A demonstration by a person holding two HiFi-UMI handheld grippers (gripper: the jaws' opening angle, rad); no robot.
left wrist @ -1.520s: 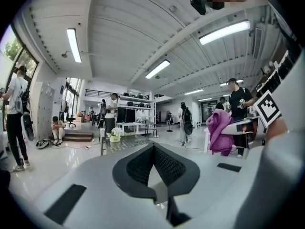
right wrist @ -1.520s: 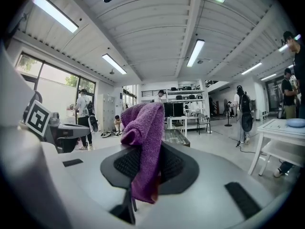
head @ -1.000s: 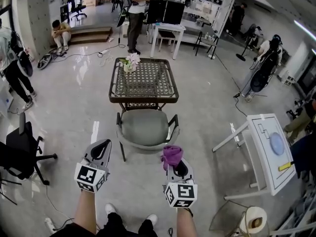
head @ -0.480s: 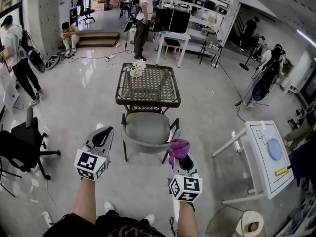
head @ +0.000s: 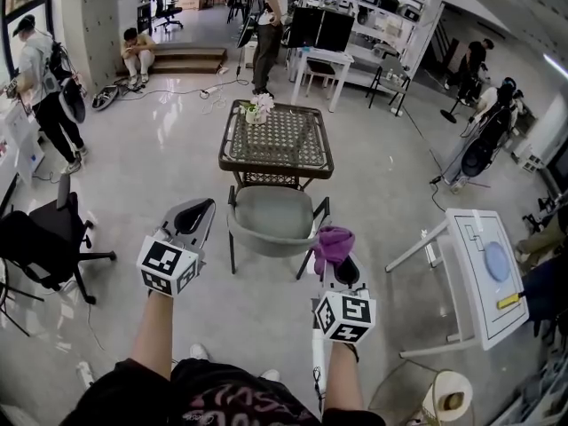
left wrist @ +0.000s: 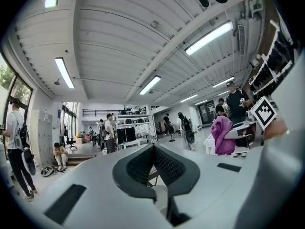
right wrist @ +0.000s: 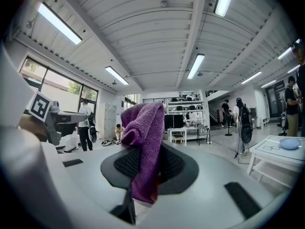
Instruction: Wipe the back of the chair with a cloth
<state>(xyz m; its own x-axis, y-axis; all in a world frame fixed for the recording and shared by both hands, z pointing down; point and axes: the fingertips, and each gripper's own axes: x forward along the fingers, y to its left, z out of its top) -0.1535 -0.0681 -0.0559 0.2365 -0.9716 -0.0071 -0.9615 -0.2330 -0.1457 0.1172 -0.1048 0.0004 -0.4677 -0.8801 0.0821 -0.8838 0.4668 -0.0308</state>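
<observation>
A grey-green chair point(head: 271, 221) with a dark frame stands ahead of me, pushed up to a wicker table point(head: 276, 140). Its curved back faces me. My right gripper point(head: 335, 254) is shut on a purple cloth point(head: 334, 242), held to the right of the chair's back and a little short of it. In the right gripper view the purple cloth point(right wrist: 143, 142) hangs bunched between the shut jaws. My left gripper point(head: 197, 213) is shut with nothing in it, left of the chair. The left gripper view looks up past the shut left gripper point(left wrist: 153, 163) at the ceiling.
A black office chair point(head: 44, 242) stands at the left. A white tilted table point(head: 484, 278) is at the right, a paper roll point(head: 448, 398) below it. A flower pot point(head: 258, 109) sits on the wicker table. People stand and sit at the far end.
I have moved closer to the chair. Both grippers have risen slightly toward the chair's back, the cloth still held in the right one.
</observation>
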